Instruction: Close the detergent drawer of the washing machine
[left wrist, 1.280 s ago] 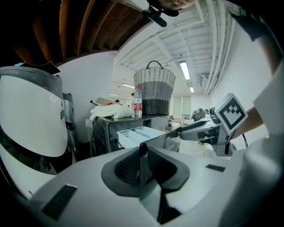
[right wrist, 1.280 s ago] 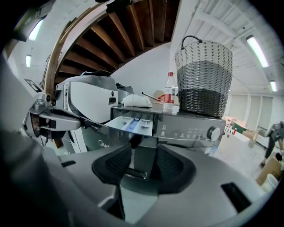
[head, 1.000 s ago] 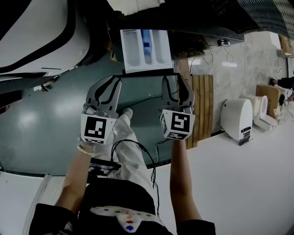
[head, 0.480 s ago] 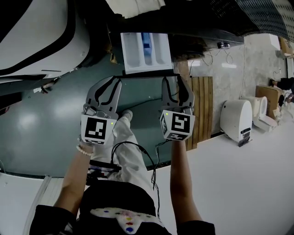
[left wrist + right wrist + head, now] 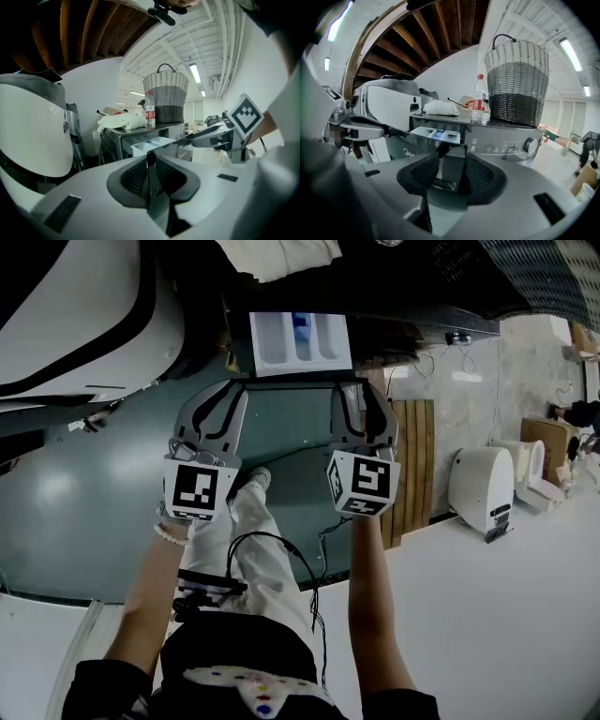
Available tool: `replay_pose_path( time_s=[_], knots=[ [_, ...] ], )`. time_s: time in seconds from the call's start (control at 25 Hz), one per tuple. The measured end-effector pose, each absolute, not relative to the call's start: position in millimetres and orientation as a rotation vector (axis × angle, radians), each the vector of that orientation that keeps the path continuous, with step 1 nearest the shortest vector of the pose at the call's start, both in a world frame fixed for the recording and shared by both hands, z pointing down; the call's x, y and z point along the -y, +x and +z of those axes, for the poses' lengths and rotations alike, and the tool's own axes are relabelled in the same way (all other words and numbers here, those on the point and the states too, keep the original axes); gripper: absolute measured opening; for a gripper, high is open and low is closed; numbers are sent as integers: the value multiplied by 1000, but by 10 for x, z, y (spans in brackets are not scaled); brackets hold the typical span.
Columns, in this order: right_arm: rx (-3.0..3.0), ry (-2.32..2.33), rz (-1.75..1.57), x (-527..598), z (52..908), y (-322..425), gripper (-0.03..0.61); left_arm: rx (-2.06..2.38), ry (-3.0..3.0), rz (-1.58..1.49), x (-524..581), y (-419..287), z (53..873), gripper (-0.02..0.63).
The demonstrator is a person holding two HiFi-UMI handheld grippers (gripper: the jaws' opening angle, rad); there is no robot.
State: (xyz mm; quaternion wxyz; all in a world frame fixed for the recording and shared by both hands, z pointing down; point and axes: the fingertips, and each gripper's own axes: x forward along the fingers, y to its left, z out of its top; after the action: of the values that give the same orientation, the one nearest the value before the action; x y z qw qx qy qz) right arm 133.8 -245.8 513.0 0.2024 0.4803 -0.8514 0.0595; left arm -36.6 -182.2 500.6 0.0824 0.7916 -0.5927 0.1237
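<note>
You had the left gripper (image 5: 232, 386) and the right gripper (image 5: 362, 383) side by side at the white plastic detergent drawer (image 5: 300, 341), which stood pulled out of the dark grey washing machine (image 5: 501, 138). Its compartments lay open to the head view, the middle one showing blue.

Both claws met the drawer at its dark glossy front panel (image 5: 295, 382). In the left gripper view, the ribbed black pads (image 5: 136, 176) were closed on the panel, seen edge-on as a thin upright strip between them. In the right gripper view, your jaws stood wider, clamped on the broader end of the same panel, with a pad against each side.

The left claw held near the panel's left end and the right claw near its right end.

On top of the machine stood a tall woven grey-and-white basket with a handle (image 5: 516, 82), just beside it a clear plastic bottle with a red cap (image 5: 478, 101), and farther left a crumpled white cloth (image 5: 440, 108).
</note>
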Motion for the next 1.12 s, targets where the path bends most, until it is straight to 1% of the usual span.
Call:
replay_pose_path(
  time_s=[0.4, 0.6, 1.12],
  knots=[
    [2390, 1361, 192, 2695, 5129, 1220, 184, 1800, 2416, 416, 2063, -471, 4994, 64],
    [2387, 1367, 188, 2825, 5131, 1152, 184, 1840, 2422, 434, 2195, -566, 4984, 91],
    [2377, 1390, 182, 3137, 5132, 991, 183, 1914, 2406, 429, 2504, -753, 4964, 106]
  ],
)
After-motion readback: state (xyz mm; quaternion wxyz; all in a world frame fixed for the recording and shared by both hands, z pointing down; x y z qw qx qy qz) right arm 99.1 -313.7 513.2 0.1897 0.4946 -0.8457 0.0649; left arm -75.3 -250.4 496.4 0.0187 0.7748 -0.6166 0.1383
